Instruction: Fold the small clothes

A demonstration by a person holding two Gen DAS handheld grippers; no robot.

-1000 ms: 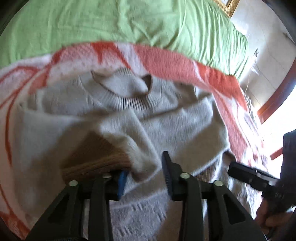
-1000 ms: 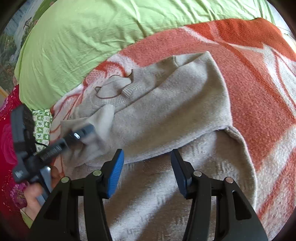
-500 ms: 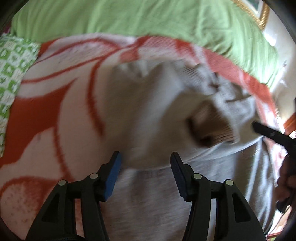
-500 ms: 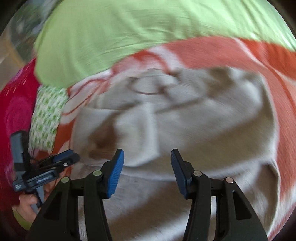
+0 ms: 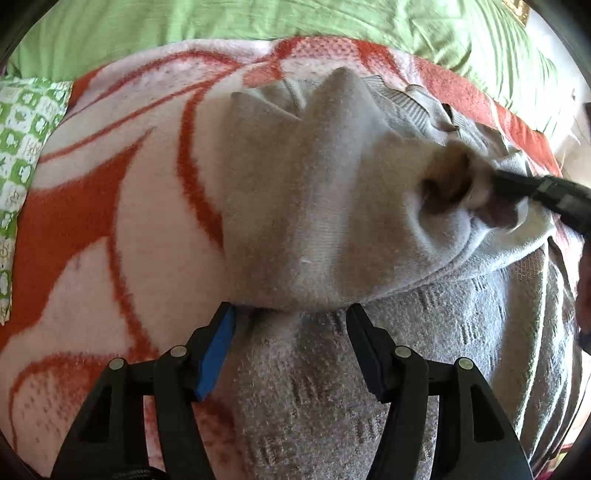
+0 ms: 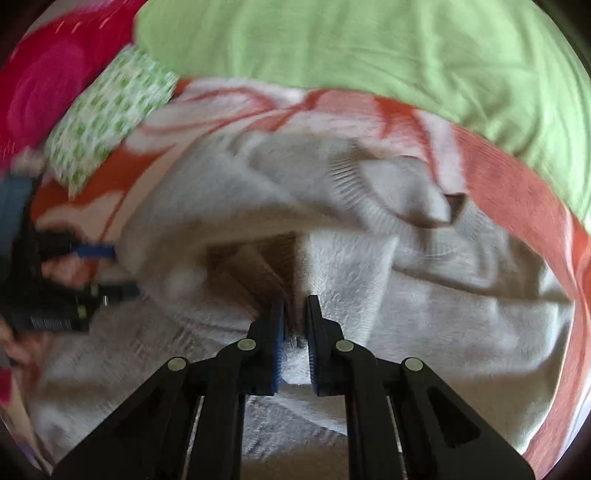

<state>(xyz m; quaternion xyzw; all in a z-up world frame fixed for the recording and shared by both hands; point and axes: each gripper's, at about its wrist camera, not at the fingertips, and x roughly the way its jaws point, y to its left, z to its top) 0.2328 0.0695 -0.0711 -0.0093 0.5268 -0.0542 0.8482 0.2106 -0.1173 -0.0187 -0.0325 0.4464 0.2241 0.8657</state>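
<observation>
Since a second ago the left gripper (image 5: 291, 325) has let go of the sleeve cuff and swung off toward the sweater's side edge; the right gripper (image 6: 295, 317) has gone from wide open over the sweater body to pinched on that cuff; both cameras now sit nearer the cloth.

Landmark: the grey sweater (image 5: 332, 206), lying on the orange-and-white blanket (image 5: 110, 206); blanket over a green sheet (image 5: 258, 22) that runs beyond the sweater's collar.

Left gripper: jaws opening, wide apart; nothing clamped; fingertips hover at the folded edge of the sweater, over a coarser grey knit layer (image 5: 332, 387) that lies on the near side of the sweater; blue pad on one finger visible.

Right gripper: jaws closing, narrow gap; fluffy grey sleeve cloth pressed between the pads; brownish ribbed cuff (image 6: 266, 266) just beyond the tips; in the left camera the same gripper (image 5: 495, 184) reaches in from the far side of the sweater, tips buried in the bunched cuff.

Sweater: collar (image 6: 373, 192) pointing toward the green sheet; one sleeve drawn across the chest; cloth rumpled around the pinch.

Green-patterned pillow (image 5: 22, 147) beside the blanket, well apart from the sweater; red patterned cloth (image 6: 48, 62) beyond it; right view motion-blurred.
</observation>
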